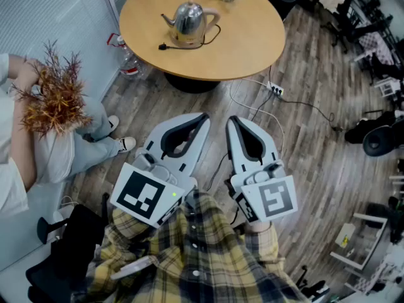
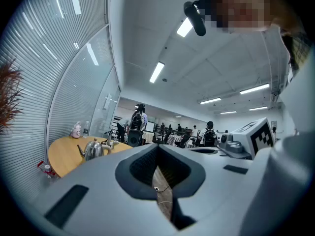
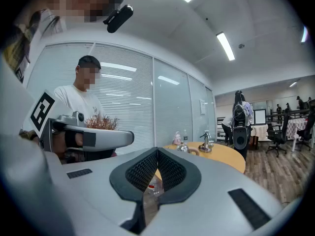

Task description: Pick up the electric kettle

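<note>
Both my grippers are ready?

– Not yet. Your left gripper (image 1: 202,117) and right gripper (image 1: 232,121) have the fingers pressed together, with nothing between them. The electric kettle (image 1: 188,21) stands on the round table (image 1: 252,49), upper middle of the frame, well apart from you.

– How do I approach?

– Step closer, spread one gripper's fingers, aim for the handle (image 1: 213,17) at the kettle's right, and mind the cord (image 1: 165,46).
</note>
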A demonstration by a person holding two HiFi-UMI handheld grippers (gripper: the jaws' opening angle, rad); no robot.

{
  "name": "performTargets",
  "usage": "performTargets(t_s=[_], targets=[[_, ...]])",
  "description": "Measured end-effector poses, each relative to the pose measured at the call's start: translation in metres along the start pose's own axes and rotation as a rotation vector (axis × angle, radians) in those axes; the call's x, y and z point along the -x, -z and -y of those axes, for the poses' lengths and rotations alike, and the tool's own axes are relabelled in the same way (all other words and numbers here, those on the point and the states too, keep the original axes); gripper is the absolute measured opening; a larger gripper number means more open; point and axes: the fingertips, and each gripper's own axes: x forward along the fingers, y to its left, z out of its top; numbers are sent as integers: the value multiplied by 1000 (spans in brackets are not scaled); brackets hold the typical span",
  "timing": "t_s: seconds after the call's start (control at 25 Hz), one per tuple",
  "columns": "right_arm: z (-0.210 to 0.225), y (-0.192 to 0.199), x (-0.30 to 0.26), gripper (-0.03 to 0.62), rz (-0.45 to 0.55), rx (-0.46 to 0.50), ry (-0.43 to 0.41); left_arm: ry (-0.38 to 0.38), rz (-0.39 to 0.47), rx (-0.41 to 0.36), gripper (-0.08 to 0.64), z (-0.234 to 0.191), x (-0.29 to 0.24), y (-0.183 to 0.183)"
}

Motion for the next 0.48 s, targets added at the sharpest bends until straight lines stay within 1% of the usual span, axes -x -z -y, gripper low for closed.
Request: performTargets(t_s=[0.16, 0.48], targets=[[6, 1, 12, 32, -3, 3, 7, 3, -6, 3, 2, 13, -3, 3], [21, -1, 36, 32, 15, 7, 15, 10, -2, -19, 2, 39, -12, 5]])
